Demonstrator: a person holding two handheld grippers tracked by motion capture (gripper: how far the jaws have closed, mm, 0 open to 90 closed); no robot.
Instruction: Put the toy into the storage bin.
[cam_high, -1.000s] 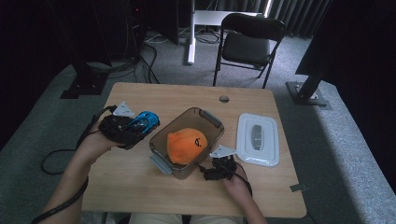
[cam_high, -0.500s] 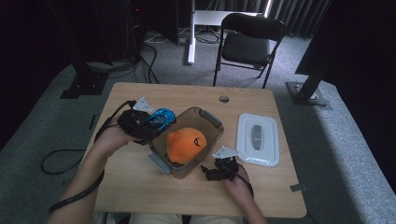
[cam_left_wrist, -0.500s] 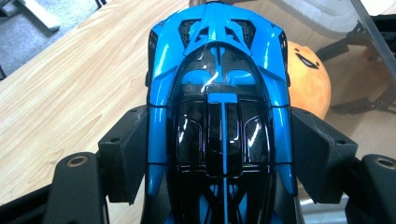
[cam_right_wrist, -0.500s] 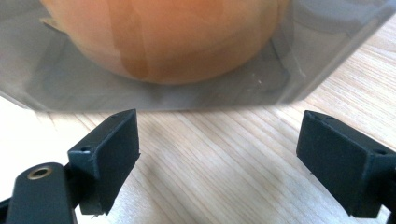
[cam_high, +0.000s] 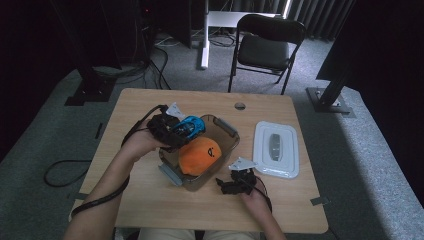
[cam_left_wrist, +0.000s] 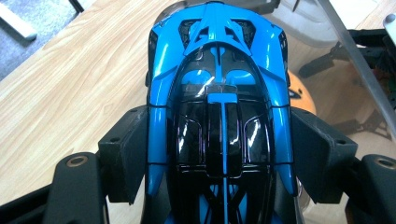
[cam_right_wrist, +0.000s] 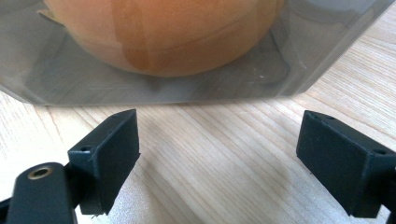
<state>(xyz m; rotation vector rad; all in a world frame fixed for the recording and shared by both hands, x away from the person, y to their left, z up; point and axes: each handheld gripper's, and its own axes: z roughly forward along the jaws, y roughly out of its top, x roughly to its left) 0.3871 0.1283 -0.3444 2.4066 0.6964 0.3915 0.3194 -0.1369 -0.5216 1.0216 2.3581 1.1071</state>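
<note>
High view: the bench (cam_high: 150, 210) is evenly lit from overhead, the surroundings beyond it are left near black. Soft shadows are cast beside the clear bin (cam_high: 227, 131). Slight softness is seen throughout. Left gripper view: sharp glare streaks are seen on the blue toy car (cam_left_wrist: 219, 93). Right gripper view: the bin wall above the jaws is blurred, the wood grain is rendered sharp.

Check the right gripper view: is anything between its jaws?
No. The right gripper stands open over bare table, short of the clear bin holding the orange toy.
</note>
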